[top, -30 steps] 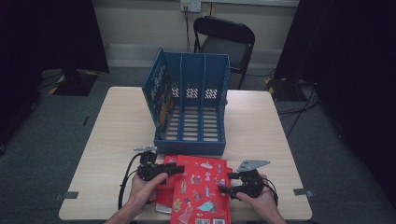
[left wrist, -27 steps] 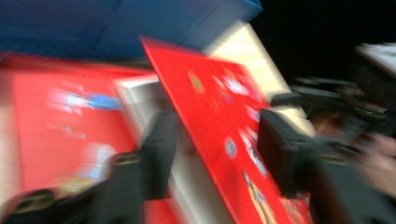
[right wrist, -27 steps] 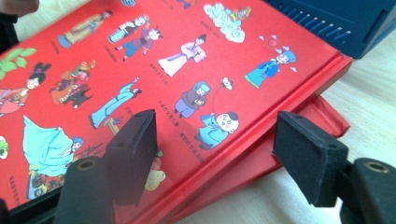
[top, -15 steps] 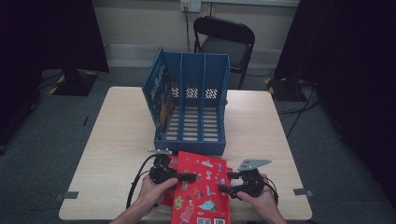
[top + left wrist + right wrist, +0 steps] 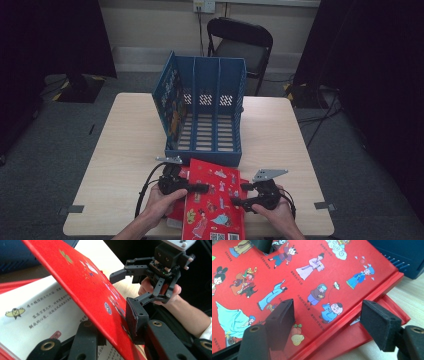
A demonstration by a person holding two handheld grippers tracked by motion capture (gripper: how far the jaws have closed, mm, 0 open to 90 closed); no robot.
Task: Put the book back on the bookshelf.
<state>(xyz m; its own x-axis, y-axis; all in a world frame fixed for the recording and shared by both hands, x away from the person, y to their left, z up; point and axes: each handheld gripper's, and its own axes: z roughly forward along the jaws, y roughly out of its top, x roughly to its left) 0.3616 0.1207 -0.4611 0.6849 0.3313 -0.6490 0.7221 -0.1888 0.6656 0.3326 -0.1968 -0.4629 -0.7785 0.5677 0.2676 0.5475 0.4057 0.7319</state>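
Blue rack stands mid-table, just beyond the red book, blocking the way far. Bare tabletop lies open to its left and right. Chair stands behind the far edge.

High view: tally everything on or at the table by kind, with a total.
Red books: 2, top one, another beneath it
Blue file rack: 1
Tongs: 2, left, right
Folding chair: 1
Total: 6

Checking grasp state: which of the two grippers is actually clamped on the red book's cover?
The left gripper. Its jaws pinch the lifted cover of the red book; the right gripper is open, jaws apart astride the book's edge.
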